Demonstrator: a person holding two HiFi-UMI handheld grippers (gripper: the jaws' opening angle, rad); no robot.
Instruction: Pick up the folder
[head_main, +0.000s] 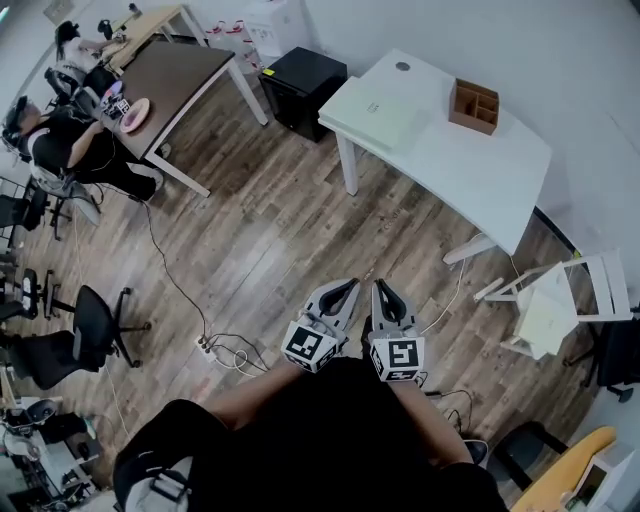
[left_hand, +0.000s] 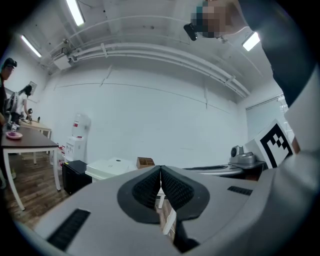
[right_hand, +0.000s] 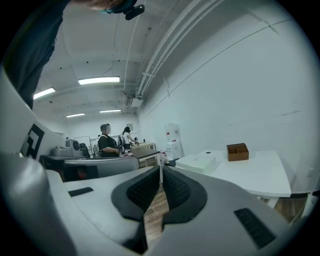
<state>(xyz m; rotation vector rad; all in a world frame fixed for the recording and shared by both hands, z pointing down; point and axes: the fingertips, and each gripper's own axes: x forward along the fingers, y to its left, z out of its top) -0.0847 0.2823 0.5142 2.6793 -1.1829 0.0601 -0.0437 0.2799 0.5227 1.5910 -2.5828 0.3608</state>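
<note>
- Wood planks cover the floor (head_main: 270, 230) of a white-walled office.
- At the far left stand black office chairs (head_main: 95, 325). Beyond them a person (head_main: 60, 140) sits at a brown table (head_main: 185, 75) with a pink dish (head_main: 135, 112) on it.
- A power strip (head_main: 205, 345) lies on the floor with cables trailing from it.
- A black cabinet (head_main: 303, 85) stands between the brown table and the white table (head_main: 470, 170), just beside the white one.
- The left gripper (head_main: 348, 290) is held low in front of the wearer's body, pointing roughly towards the white table. Its jaws are pressed together with nothing between them.
- The right gripper (head_main: 378, 288) sits just beside the left one, pointing much the same way. Its jaws are also closed tight and empty.
- The folder (head_main: 372, 112), white and flat, lies on the left end of the white table, well apart from both grippers.
- A wooden box (head_main: 473, 105) with compartments stands on the same table, to the right of the folder and not touching it.
- A white chair (head_main: 600, 285) stands at the right, past the end of the white table.
</note>
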